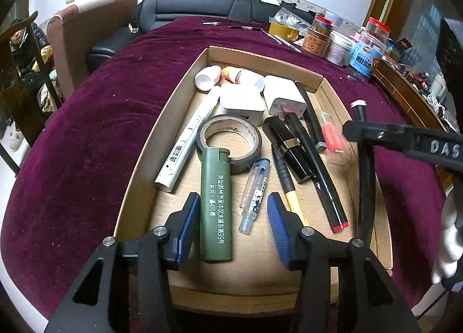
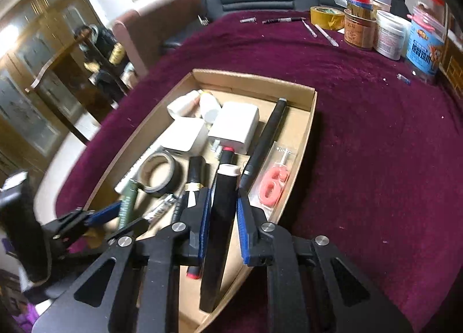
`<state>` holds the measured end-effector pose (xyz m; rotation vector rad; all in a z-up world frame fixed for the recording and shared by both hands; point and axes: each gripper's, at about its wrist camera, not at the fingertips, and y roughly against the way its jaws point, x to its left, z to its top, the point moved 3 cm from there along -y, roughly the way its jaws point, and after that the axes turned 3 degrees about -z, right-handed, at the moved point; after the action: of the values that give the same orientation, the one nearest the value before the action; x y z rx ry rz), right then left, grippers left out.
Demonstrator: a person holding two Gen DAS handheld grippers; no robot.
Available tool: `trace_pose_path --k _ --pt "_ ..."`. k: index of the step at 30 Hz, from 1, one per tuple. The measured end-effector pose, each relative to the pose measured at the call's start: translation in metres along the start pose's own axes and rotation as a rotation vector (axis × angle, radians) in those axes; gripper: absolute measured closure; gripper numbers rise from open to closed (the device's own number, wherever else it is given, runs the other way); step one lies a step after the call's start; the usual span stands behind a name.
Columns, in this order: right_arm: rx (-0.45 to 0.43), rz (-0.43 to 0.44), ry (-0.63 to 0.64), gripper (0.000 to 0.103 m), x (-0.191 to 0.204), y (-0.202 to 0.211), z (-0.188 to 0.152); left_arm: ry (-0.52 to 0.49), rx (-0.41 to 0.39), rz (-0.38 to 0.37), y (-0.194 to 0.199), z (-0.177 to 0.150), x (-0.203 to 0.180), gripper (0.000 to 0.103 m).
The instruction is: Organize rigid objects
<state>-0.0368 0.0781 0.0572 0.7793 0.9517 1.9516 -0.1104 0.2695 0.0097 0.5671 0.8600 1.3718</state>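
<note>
Cardboard tray [image 1: 150, 142] sits on the purple tablecloth [image 1: 86, 130], and both claws hang over its near end. The left gripper [image 1: 233, 226] stands released, its blue pads apart with a gap on each side of the green lighter [image 1: 217, 205], which lies flat on the tray floor between them, touching neither pad as far as the left wrist view shows. Just right of the lighter, also between the pads, lies a clear pen [image 1: 256, 194]. Ahead of this claw a roll of black tape [image 1: 228, 142] overlaps the lighter's far end; to the front left is a long white marker [image 1: 188, 139], and farther ahead two white charger blocks [image 1: 241, 101] and small white bottles [image 1: 207, 77].

The right gripper [image 2: 222, 217] is clenched on a black marker with a white cap [image 2: 221, 217], which stands tilted between its pads, the cap pointing away from the claw and the lower end reaching toward the tray's near right rim. Just right of this claw lies a packet holding a pink piece [image 2: 272, 185]; ahead runs a long black pen [image 2: 266, 142]. To its front left lie a black-and-gold tube [image 2: 195, 177] and the tape. Well beyond the tray, at the table's far right, stand jars and tins [image 2: 390, 32].
</note>
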Motion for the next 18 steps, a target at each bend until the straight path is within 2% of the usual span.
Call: trace_pose_path --k 5,11,18 --pt "0.007 -0.099 0.068 0.086 0.013 -0.008 -0.004 -0.003 -0.003 -0.008 0.000 0.000 -0.001 0.060" --pt "0.017 -0.165 0.051 0.084 0.007 -0.016 -0.007 -0.018 -0.006 -0.021 0.000 -0.001 -0.004 0.056" --pt "-0.019 -0.126 0.007 0.081 0.005 -0.004 -0.008 -0.001 -0.019 -0.048 0.003 0.000 -0.004 0.052"
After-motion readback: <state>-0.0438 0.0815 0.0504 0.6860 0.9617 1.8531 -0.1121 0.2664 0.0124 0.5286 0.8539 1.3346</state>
